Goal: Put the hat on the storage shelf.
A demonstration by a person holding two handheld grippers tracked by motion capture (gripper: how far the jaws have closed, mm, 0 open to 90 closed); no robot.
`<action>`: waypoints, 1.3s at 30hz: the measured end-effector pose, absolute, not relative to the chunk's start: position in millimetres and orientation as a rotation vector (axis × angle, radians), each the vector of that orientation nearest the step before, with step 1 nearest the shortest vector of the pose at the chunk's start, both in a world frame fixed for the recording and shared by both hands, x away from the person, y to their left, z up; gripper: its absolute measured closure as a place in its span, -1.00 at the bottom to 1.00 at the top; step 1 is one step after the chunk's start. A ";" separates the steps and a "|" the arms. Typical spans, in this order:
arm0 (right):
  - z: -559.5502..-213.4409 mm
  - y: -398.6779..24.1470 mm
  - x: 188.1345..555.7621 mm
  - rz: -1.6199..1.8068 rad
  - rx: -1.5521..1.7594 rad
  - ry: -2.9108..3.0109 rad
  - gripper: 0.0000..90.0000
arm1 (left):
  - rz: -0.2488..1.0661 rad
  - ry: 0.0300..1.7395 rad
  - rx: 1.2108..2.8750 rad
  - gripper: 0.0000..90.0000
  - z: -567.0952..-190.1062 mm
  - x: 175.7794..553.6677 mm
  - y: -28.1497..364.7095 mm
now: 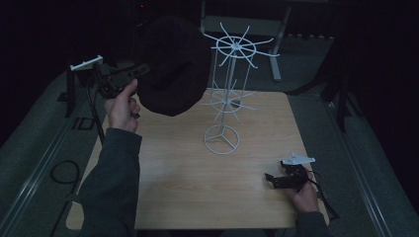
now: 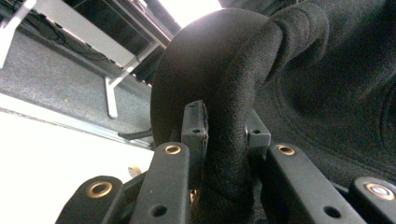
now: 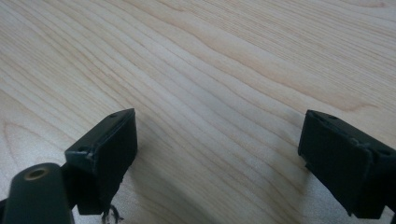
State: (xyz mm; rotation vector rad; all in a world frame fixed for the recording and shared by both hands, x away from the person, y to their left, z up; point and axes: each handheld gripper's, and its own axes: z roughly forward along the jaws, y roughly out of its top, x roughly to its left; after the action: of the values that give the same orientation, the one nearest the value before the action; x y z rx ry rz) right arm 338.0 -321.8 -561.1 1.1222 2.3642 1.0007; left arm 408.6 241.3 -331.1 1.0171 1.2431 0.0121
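Gripping a black felt hat (image 1: pixel 170 64) by its brim, left gripper (image 2: pixel 225 133) likely needed to lift higher over the white wire rack (image 1: pixel 228 94); right gripper (image 3: pixel 217 154), fingers wide, rested near the wooden counter (image 1: pixel 197 177)

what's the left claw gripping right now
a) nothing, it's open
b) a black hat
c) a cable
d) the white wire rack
b: the left claw is closed on a folded edge of the black hat, held up in the air beside the white wire rack.

Left tool (image 2: pixel 226 130) clamps a black felt hat's (image 2: pixel 233 84) folded brim.
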 end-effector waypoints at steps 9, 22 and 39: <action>-561.1 -321.9 337.9 0.999 1.122 2.364 -0.74 | 0.001 1.245 1.034 0.72 -331.3 413.8 230.4; -561.1 -321.9 337.7 0.998 1.124 2.363 -0.74 | -0.028 1.253 1.039 0.71 -332.5 419.0 221.0; -561.2 -321.9 337.7 0.999 1.125 2.362 -0.74 | 0.042 1.381 1.161 0.74 -344.2 429.1 202.7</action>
State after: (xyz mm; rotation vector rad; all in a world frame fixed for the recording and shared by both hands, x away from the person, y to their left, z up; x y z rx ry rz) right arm 337.7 -321.9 -561.2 1.1248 2.3620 0.9991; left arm 429.1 202.7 -344.2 1.1612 1.3806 0.0420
